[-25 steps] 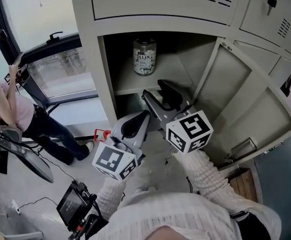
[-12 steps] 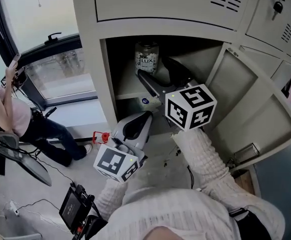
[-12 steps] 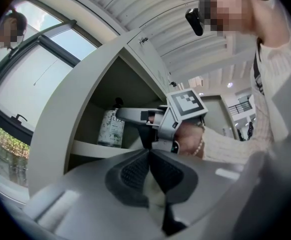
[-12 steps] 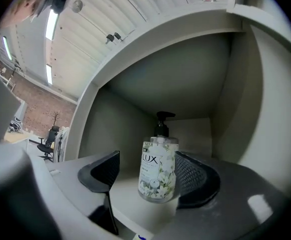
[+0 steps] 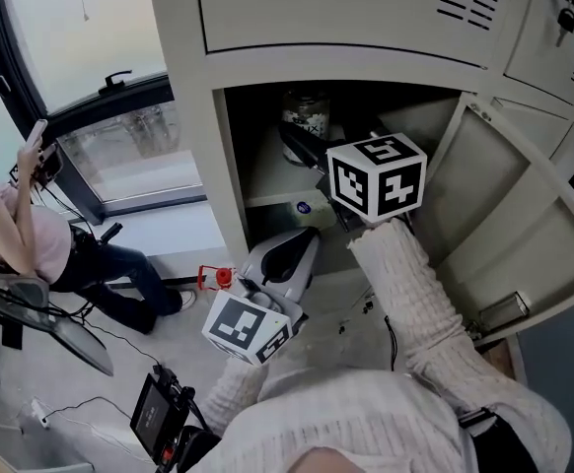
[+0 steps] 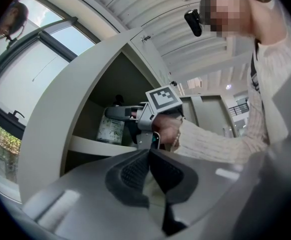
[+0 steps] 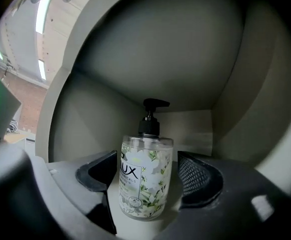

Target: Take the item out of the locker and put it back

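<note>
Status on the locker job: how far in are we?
Done: the locker door is open. In hand: the right gripper is at the shelf; its jaws have just been opening and stand either side of the upright soap bottle, not gripping it. The left gripper is shut and empty, outside. Apparently left: grip, take the bottle out, put it back.

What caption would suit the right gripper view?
Right gripper, jaws just opened wide, has an upright soap bottle between them on the locker shelf.
</note>
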`<state>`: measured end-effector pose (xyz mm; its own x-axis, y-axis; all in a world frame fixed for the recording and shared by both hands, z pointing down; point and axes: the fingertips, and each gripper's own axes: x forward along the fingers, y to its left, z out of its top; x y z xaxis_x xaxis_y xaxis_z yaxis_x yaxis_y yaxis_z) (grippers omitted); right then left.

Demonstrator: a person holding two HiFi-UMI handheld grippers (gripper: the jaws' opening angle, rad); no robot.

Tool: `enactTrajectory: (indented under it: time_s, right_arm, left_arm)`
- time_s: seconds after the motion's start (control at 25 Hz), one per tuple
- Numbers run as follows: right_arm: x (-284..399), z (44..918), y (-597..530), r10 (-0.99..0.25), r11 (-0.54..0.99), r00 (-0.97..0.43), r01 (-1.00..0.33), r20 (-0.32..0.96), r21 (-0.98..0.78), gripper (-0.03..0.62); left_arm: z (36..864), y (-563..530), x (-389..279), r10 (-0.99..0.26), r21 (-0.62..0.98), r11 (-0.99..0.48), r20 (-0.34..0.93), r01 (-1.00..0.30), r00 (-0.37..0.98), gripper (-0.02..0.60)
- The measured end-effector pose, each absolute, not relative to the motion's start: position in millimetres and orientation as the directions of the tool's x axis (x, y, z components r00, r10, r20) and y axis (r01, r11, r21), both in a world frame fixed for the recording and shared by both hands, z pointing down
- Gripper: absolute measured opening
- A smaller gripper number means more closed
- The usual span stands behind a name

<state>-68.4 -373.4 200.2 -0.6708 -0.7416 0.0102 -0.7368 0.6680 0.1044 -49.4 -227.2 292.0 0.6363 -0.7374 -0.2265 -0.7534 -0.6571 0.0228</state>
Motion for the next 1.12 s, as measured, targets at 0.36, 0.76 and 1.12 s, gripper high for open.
enactTrajectory:
  time_s: [0.36,0.76,1.12]
  right_arm:
    - [-79.1,221.3,-389.6,-0.747,0.662,-0.639,-0.74,0.185,0.119,0.374]
    - [-80.9,222.4,-389.7,-0.751,0.657,-0.631,-0.742,0.192,0.131,0.37]
    - [-79.4,222.3,-383.4,-0.733,0.676,-0.653,-0.729,0.189,0.104,0.365]
  left_arm:
    - [295.2,-235.7,-50.6,-0.73,0.032,-0.668,-0.224,-0.744,0.646,0.008]
    - [298.7,-230.7,-54.1,-0.735,0.047,-0.665,-0.219,-0.745,0.642,0.008]
    - [294.1,-226.8,-68.6,-0.758,0.048,-0.637,-0.222,-0.769,0.614,0.008]
